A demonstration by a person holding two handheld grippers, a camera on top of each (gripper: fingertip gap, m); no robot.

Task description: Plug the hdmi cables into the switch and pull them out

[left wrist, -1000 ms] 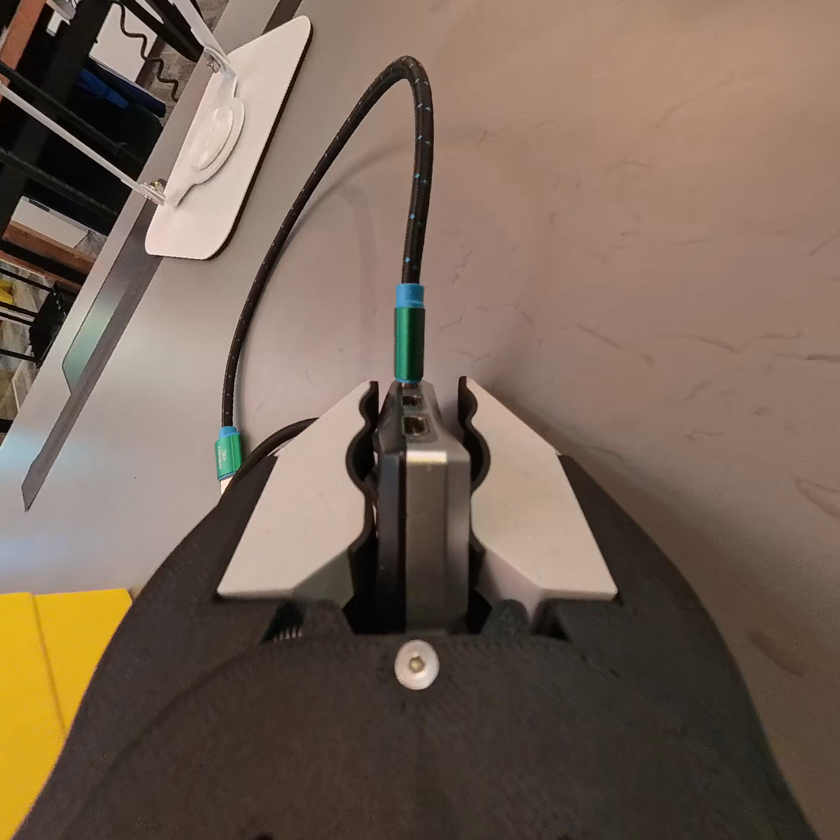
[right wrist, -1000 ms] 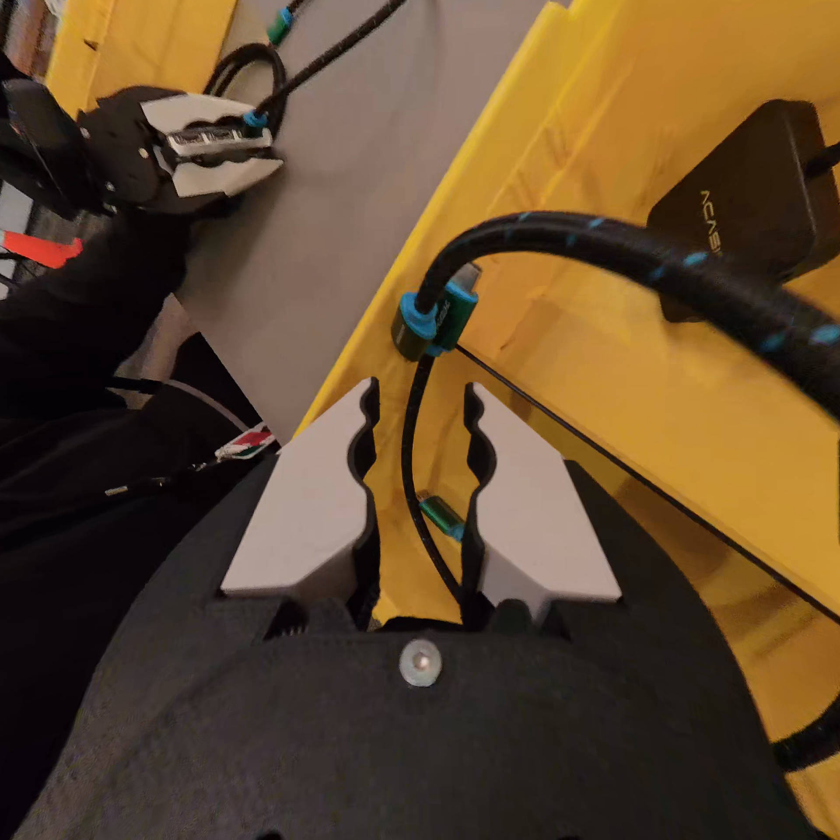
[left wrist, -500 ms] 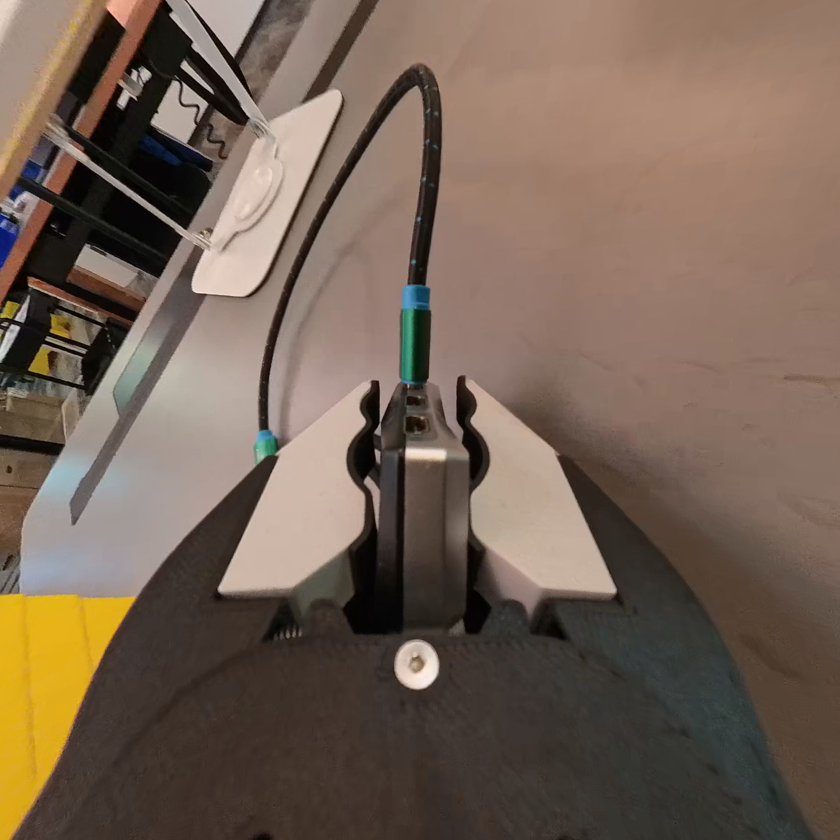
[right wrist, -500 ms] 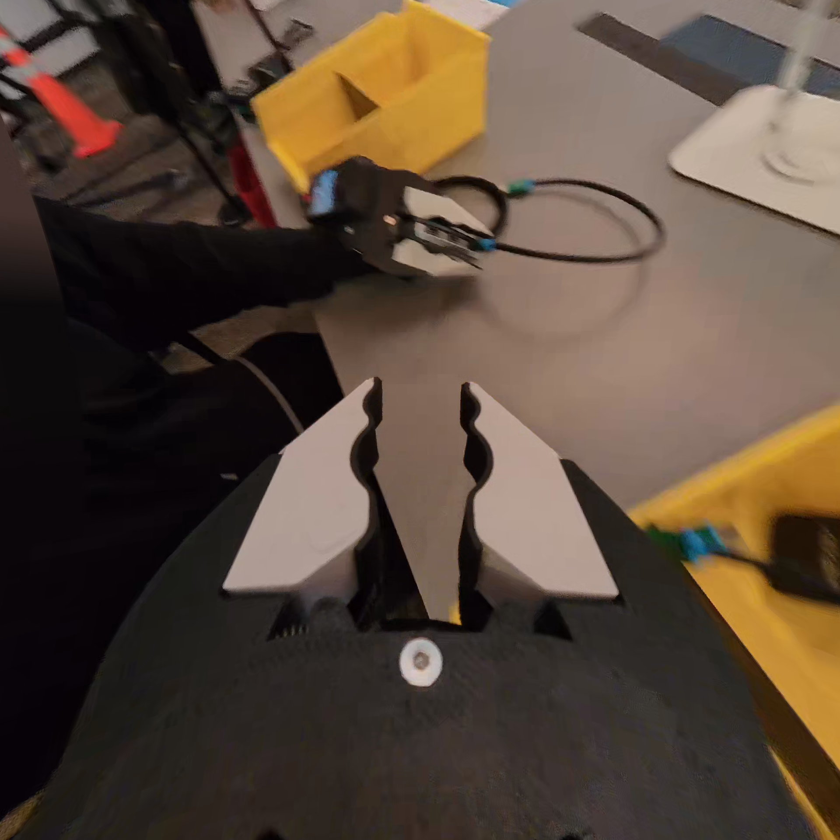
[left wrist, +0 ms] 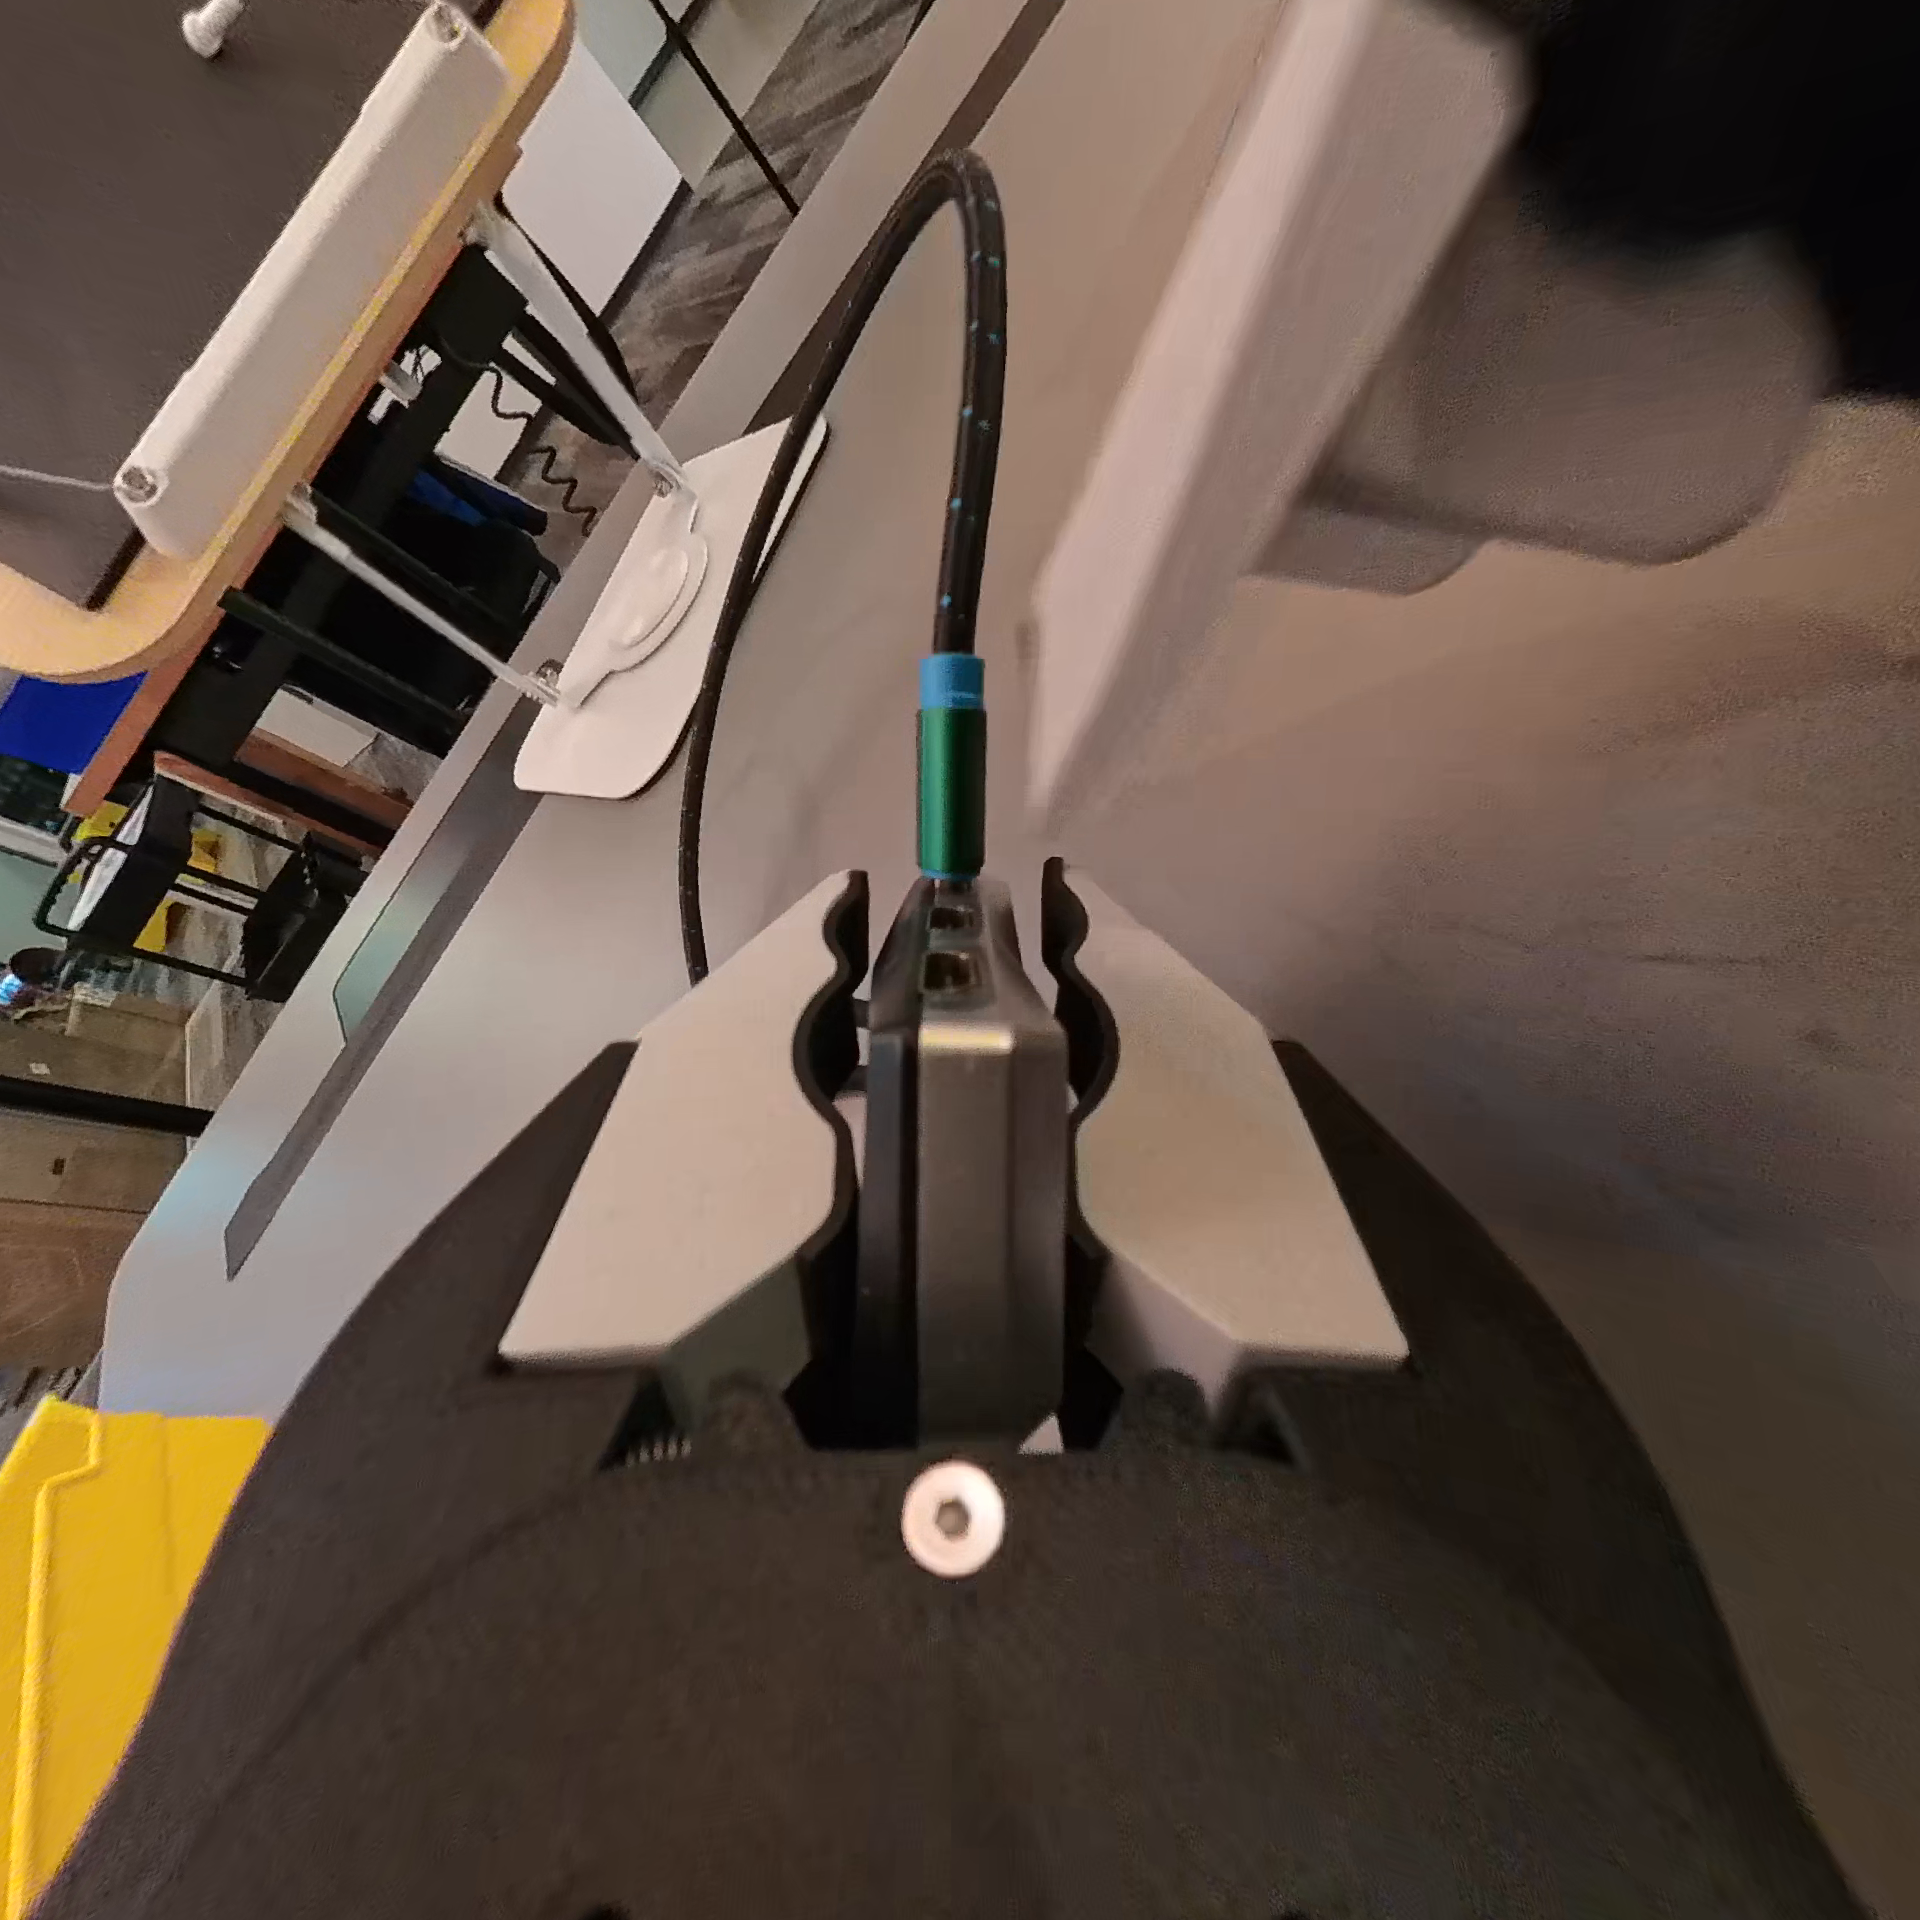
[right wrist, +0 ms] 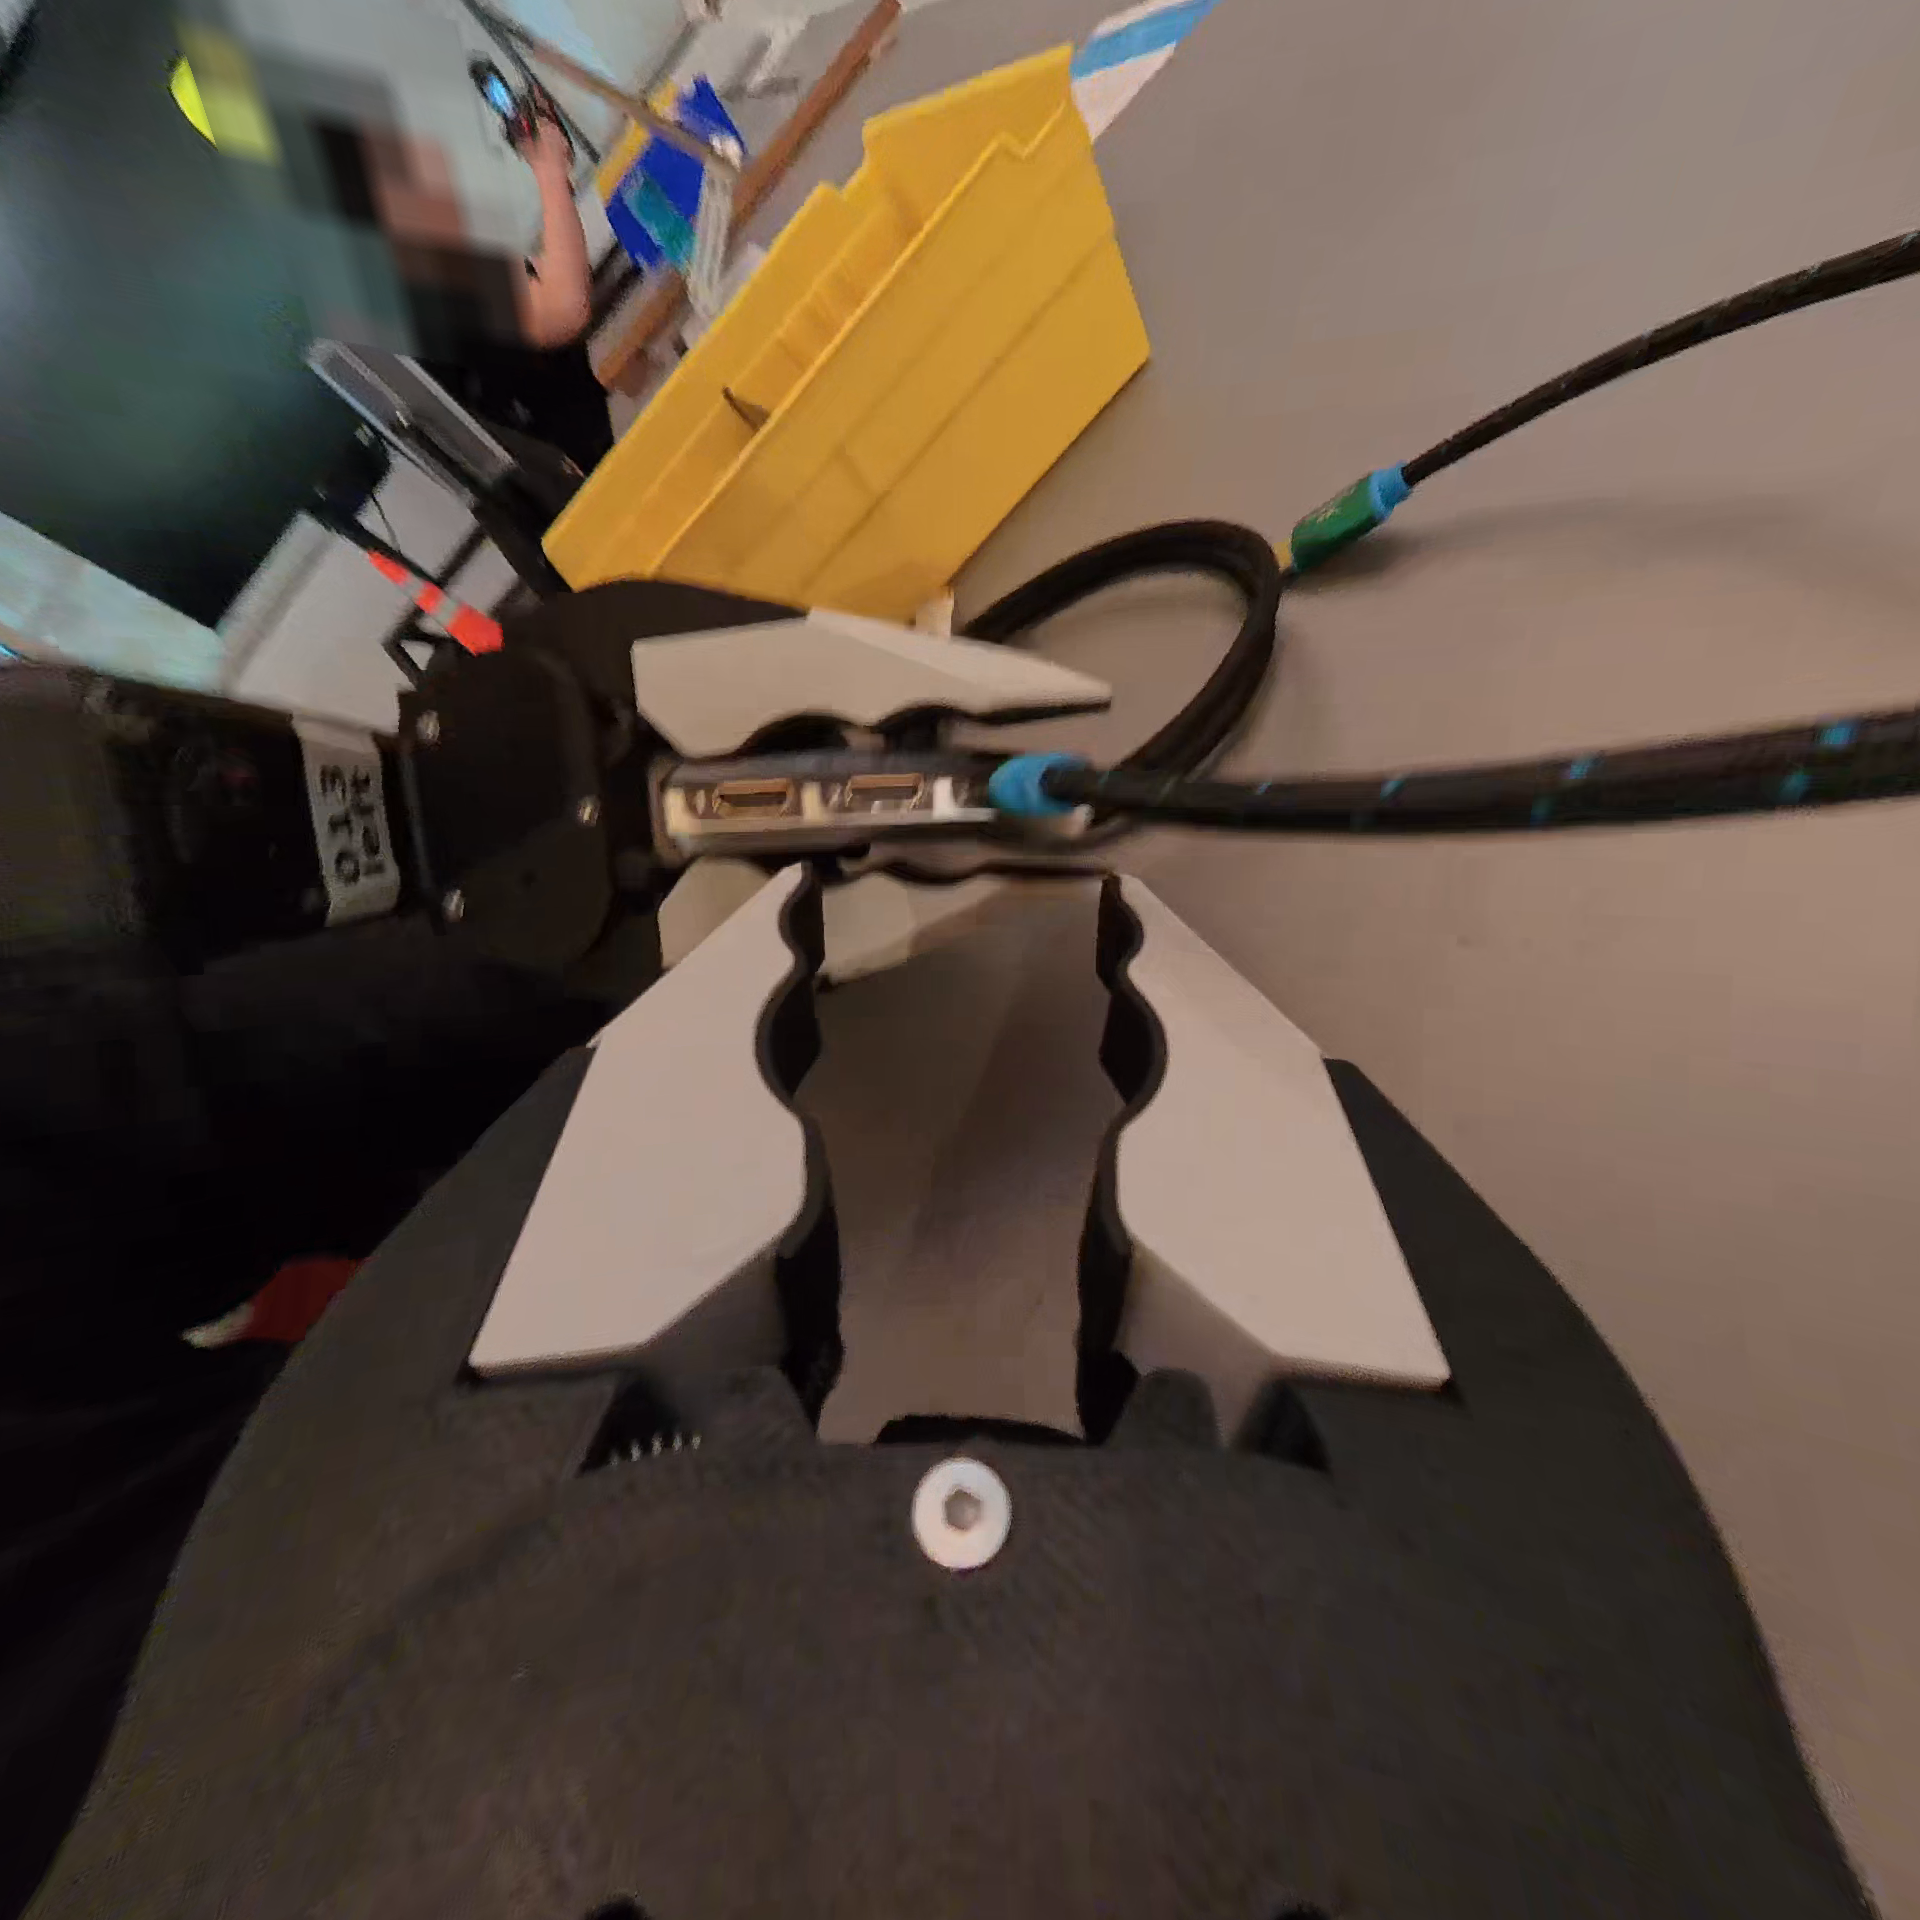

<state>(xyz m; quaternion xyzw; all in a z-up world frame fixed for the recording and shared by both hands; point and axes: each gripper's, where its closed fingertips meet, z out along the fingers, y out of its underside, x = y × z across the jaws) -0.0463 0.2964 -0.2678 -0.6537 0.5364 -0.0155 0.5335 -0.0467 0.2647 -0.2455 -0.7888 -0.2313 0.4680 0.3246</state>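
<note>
My left gripper [left wrist: 954, 883] is shut on the dark grey HDMI switch [left wrist: 982, 1164], held edge-on above the grey table. A black braided cable [left wrist: 971, 436] with a green plug [left wrist: 948, 790] sits in the switch's far port; two near ports are empty. In the right wrist view the same switch [right wrist: 821, 798] shows its port row, with the cable's blue collar [right wrist: 1023, 781] at the right end port. My right gripper [right wrist: 956, 894] is open and empty, just in front of the switch. The cable's other green plug [right wrist: 1340, 516] lies loose on the table. My right gripper also shows blurred in the left wrist view [left wrist: 1299, 343].
A yellow bin [right wrist: 883, 364] stands on the table behind the left gripper; its corner shows in the left wrist view [left wrist: 94, 1538]. A white base plate with clear rods [left wrist: 665, 634] sits at the table's far edge. The grey table [right wrist: 1610, 1039] spreads to the right. The grippers are tip to tip, or close to it.
My right gripper swung away from the yellow bin of cables and came close up to the switch, still open. The left gripper kept hold of the switch and tilted a little.
</note>
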